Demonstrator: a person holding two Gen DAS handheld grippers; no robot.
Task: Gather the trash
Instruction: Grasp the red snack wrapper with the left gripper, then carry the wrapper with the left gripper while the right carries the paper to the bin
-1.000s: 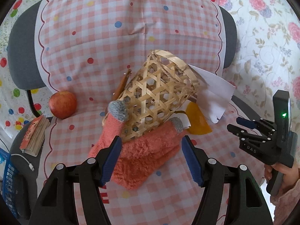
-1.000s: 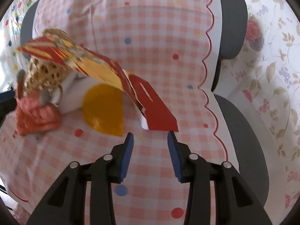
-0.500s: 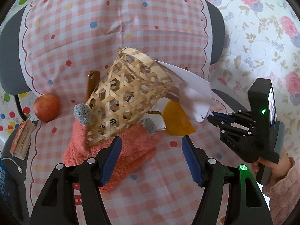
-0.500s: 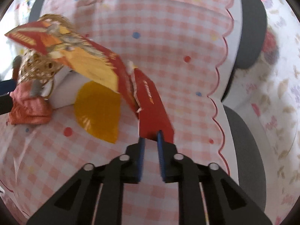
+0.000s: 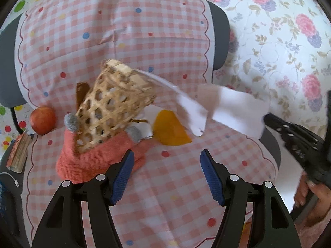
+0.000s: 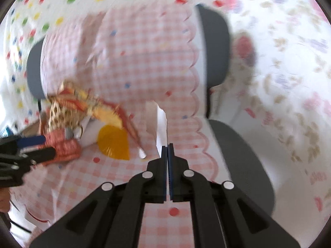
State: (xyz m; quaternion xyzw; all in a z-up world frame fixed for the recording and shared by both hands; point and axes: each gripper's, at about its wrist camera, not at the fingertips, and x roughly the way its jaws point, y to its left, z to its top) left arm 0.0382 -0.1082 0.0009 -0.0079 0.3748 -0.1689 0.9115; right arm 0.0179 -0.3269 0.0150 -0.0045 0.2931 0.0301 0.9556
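While the left tool (image 5: 166,175) hangs with its blue pads spread wide and nothing between them, the right tool (image 6: 167,150) is clenched on the torn paper piece (image 5: 238,111), its jaws having just been closing onto the edge. That piece is lifted clear of the checked cloth (image 5: 124,31), white side showing in the left wrist view and seen edge-on in the right — both views are blurred there. A second torn sheet (image 5: 186,103) slants from the mouth of the tipped woven basket (image 5: 115,105), its lower tip over the cloth just beside an orange-yellow scrap (image 5: 170,129) lying flat. The basket leans on a coral fuzzy sock (image 5: 93,161). An apple (image 5: 43,120) sits near the cloth's left border, a small book (image 5: 19,155) just below it. A hand (image 5: 310,196) grips the right tool's handle at the frame edge.
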